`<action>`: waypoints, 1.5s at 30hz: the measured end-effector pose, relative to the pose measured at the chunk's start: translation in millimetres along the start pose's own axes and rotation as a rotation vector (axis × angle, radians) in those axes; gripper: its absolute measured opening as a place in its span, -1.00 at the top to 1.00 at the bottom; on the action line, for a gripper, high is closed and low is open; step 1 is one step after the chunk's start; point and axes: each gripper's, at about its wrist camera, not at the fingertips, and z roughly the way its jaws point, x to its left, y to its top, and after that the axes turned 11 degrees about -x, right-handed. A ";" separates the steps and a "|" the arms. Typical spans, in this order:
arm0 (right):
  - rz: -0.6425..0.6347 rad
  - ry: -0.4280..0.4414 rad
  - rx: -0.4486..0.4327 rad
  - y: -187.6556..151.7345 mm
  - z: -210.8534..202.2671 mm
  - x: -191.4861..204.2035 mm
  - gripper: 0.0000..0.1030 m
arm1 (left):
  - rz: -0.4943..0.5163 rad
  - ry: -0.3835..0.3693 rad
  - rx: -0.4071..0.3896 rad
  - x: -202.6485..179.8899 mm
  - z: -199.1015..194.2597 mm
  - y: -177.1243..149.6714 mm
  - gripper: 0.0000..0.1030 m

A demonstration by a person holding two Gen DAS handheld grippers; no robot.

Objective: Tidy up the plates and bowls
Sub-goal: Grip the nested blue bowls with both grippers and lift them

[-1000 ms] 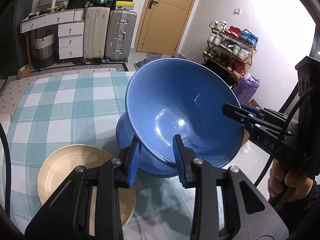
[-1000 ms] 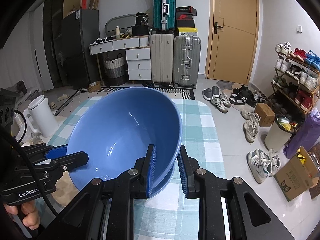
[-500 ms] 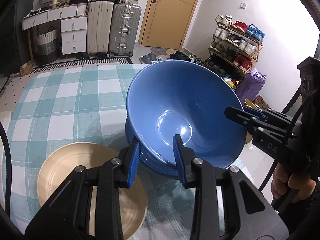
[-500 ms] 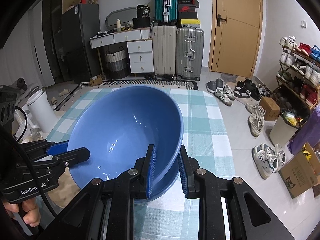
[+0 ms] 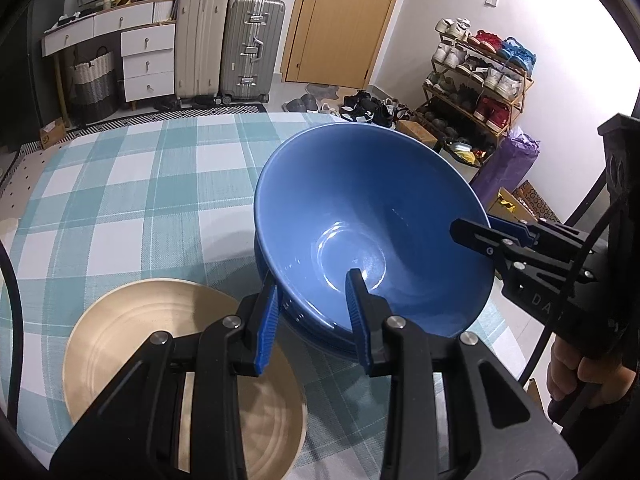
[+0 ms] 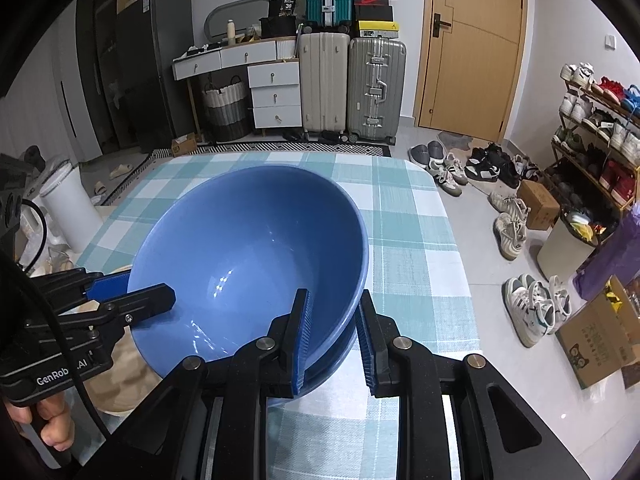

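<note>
A large blue bowl sits nested in a second blue bowl on the checked tablecloth; it also shows in the right wrist view, with the lower bowl's rim under it. My left gripper straddles the top bowl's near rim, its jaws spread wider than the rim. My right gripper straddles the opposite rim, jaws also spread. A beige plate lies left of the bowls, partly under my left gripper.
The table ends just right of the bowls, with shoes and cardboard boxes on the floor beyond. A white kettle stands at the table's left. Suitcases and drawers stand by the far wall.
The top blue bowl has come down from a tilted, raised hold into the lower bowl. Both grippers' jaws have spread apart from its rim.
</note>
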 end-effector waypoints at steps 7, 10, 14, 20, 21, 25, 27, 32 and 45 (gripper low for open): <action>0.003 0.002 0.010 -6.8 7.5 -2.5 0.54 | 0.009 0.015 0.004 5.1 15.2 -6.5 0.43; 0.005 0.001 0.017 -9.3 10.1 -3.2 0.54 | 0.019 0.022 -0.001 5.2 18.3 -8.6 0.43; 0.007 -0.001 0.018 -10.1 11.7 -5.4 0.54 | 0.051 0.042 -0.008 2.2 21.6 -10.4 0.43; -0.004 -0.017 0.019 -15.2 13.5 -6.6 0.54 | 0.107 0.081 -0.026 -8.8 24.1 -14.0 0.43; -0.008 -0.021 0.021 -16.5 13.7 -5.5 0.54 | 0.112 0.085 -0.027 -10.6 24.6 -14.5 0.43; -0.010 -0.026 0.023 -20.8 13.6 -6.0 0.54 | 0.112 0.085 -0.023 -12.1 27.8 -15.5 0.43; -0.010 -0.024 0.021 -21.8 13.4 -6.9 0.54 | 0.114 0.087 -0.024 -11.9 28.3 -15.4 0.43; -0.007 -0.020 0.023 -23.8 13.6 -7.4 0.54 | 0.107 0.089 -0.021 -11.9 30.0 -15.3 0.43; 0.018 -0.010 0.037 -28.1 20.7 -12.1 0.54 | 0.032 0.024 -0.002 2.8 26.3 -13.5 0.43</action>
